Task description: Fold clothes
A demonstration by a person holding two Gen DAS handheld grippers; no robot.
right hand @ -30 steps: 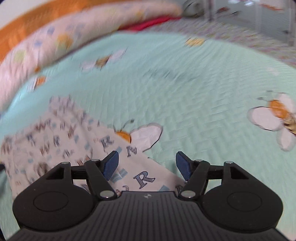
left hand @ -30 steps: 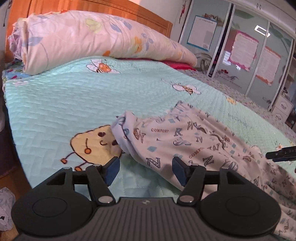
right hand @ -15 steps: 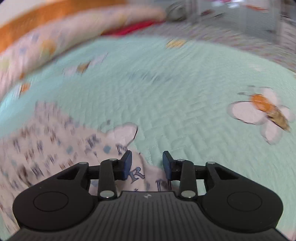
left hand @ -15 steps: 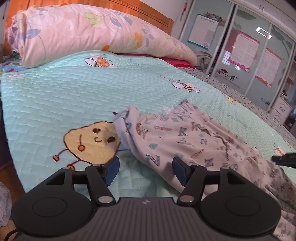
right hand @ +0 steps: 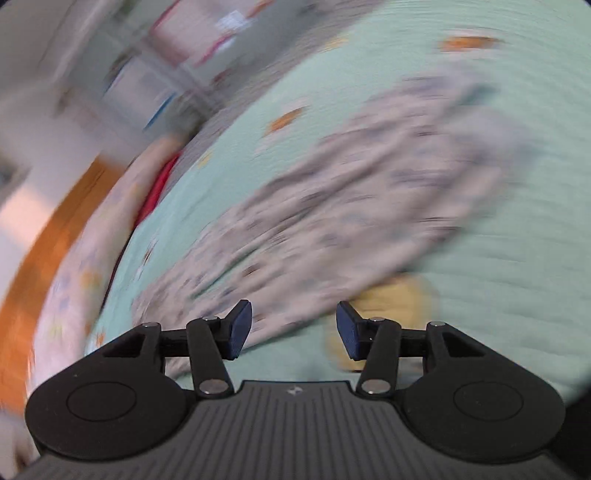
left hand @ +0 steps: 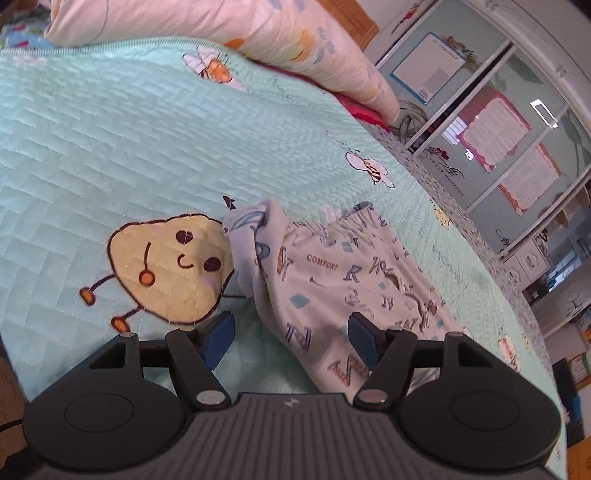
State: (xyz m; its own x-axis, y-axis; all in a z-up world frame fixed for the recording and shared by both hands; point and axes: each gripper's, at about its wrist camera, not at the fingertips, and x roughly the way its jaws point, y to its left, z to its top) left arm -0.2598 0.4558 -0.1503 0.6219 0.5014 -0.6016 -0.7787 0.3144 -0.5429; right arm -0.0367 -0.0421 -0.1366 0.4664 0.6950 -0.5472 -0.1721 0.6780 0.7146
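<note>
Spread wide on the left gripper (left hand: 290, 341), and just been opening a bit more, with an edge of the letter-print pants (left hand: 354, 280) lying between the blue pads (left hand: 218, 338) but not squeezed. Spread on the right gripper (right hand: 293, 330) too, just been opening after a quick pinch, nothing held, only blurry cloth behind the gap.

Pants lying long and rumpled on the mint green quilt (left hand: 110, 147), one end bunched up right beside the yellow smiley patch (left hand: 170, 269). Soft, thin and light by the look, so likely to flop and wrinkle, not slide or break. Best taken by a hem or the bunched end, with a good pinch of cloth.

Sharp and clear from the left wrist: the rolled flowery blanket (left hand: 229, 33) at the headboard, bee patches, wardrobe doors (left hand: 498, 122) with pink posters. All smeared from the right wrist, but showing the pants (right hand: 351, 192) stretched out whole.
</note>
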